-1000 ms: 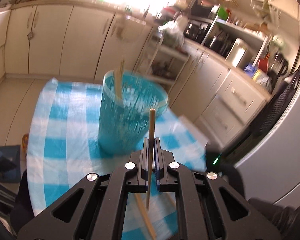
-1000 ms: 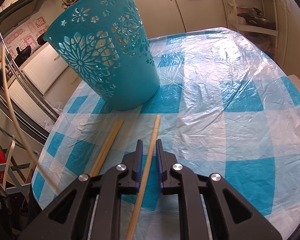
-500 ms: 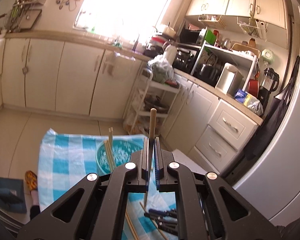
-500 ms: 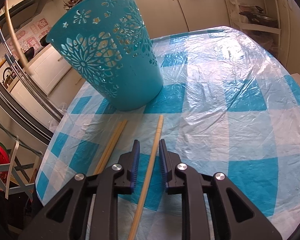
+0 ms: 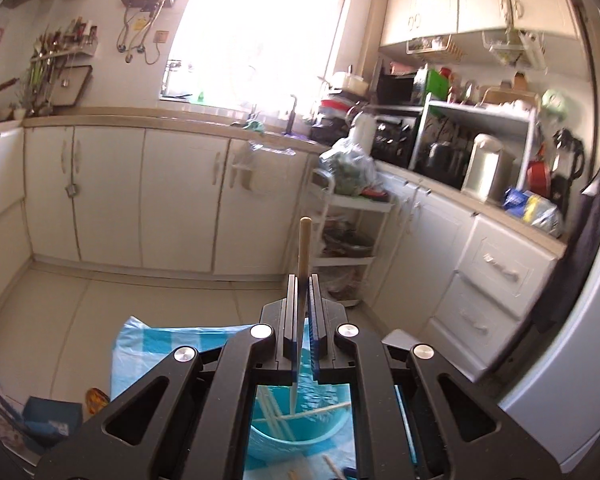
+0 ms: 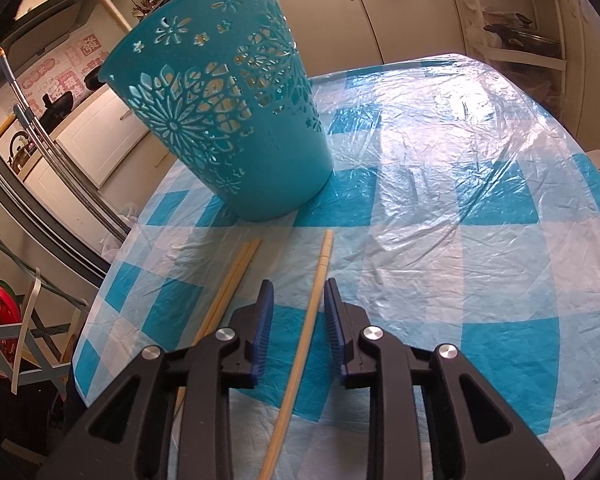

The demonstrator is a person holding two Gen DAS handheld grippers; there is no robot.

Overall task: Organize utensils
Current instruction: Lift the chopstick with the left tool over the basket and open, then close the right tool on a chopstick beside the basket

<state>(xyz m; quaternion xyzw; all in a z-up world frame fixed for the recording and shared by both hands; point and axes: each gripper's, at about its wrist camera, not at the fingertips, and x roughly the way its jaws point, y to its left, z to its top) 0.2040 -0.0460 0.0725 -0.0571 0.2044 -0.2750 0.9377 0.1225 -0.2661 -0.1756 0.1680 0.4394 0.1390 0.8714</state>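
The left gripper (image 5: 302, 280) is clamped on a single wooden chopstick (image 5: 303, 248), which stands nearly upright between the jaws, its rounded top above the fingertips and its lower end reaching down behind them. Below this gripper, seen through the gap in its frame, sits the teal basket (image 5: 296, 436) with several chopsticks lying crossed inside it; the held stick's lower tip seems to hang over the basket's mouth, though blur there makes that hard to judge. In front of and below the gripper a strip of the blue-and-white checked tablecloth (image 5: 160, 344) shows, with cream kitchen cabinets (image 5: 108, 196) beyond. The right gripper (image 6: 296, 294) points down at the table, and its jaws have just been opening; they now stand apart with a loose chopstick (image 6: 306, 328) lying on the cloth between them, neither blue pad pressing it. That stick runs forward past the fingertips, its far end near the basket's base but not touching it. Just to the left of this gripper a pair of chopsticks (image 6: 236, 276) lies side by side on the cloth, angled the same way. Ahead and slightly left, the basket's cut-out flower wall (image 6: 220, 112) rises upright on the checked cloth, with bare cloth to the right of the gripper.
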